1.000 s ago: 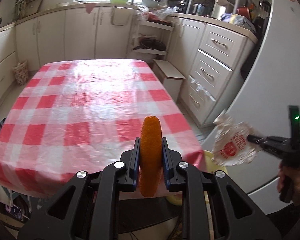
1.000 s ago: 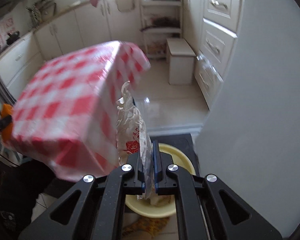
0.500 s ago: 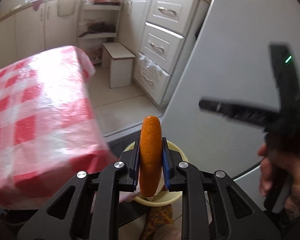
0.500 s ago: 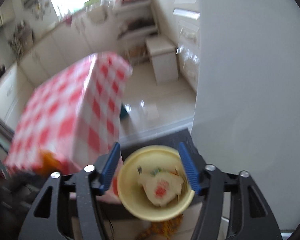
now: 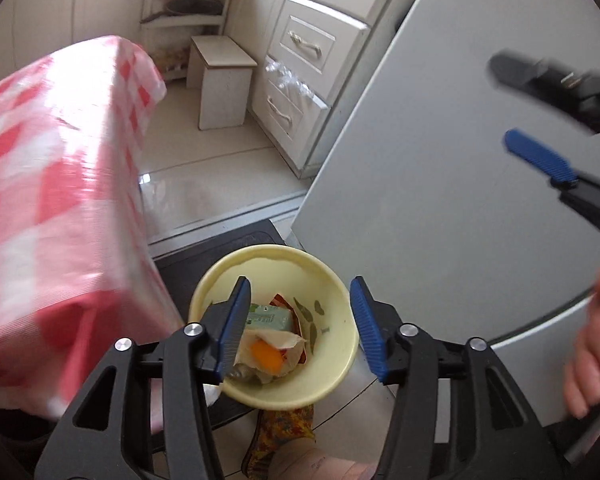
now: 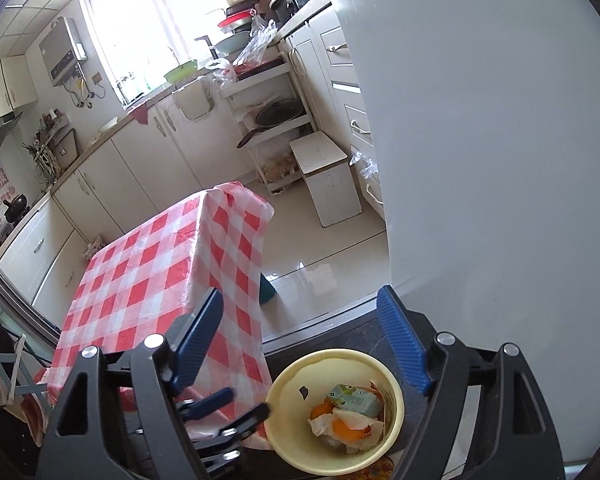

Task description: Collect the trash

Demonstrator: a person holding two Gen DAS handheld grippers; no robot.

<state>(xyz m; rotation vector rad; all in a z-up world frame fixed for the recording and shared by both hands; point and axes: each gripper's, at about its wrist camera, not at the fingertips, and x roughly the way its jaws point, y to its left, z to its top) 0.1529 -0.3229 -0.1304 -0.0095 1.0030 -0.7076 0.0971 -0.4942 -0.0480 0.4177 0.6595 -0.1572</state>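
Both claws are wide open w/ nothing in them. Going left to right: a table point(image 5: 60, 184) w/ a red and white check cloth, then a yellow bin point(image 5: 332, 364) on the floor by its corner, then a big white fridge point(image 5: 440, 200). The left claw point(image 5: 298, 324) hangs right over the bin, blue pads point(image 5: 232, 320) far apart. The right claw point(image 6: 300, 340) is above the bin too, a bit further back. The trash is in the bin: an orange peel point(image 5: 266, 354), a crumpled wrapper point(image 5: 280, 338) & a small green carton point(image 5: 270, 318). White kitchen cupboards point(image 6: 140, 168) & a small white stool point(image 6: 328, 178) stand behind, on a shiny tile floor.
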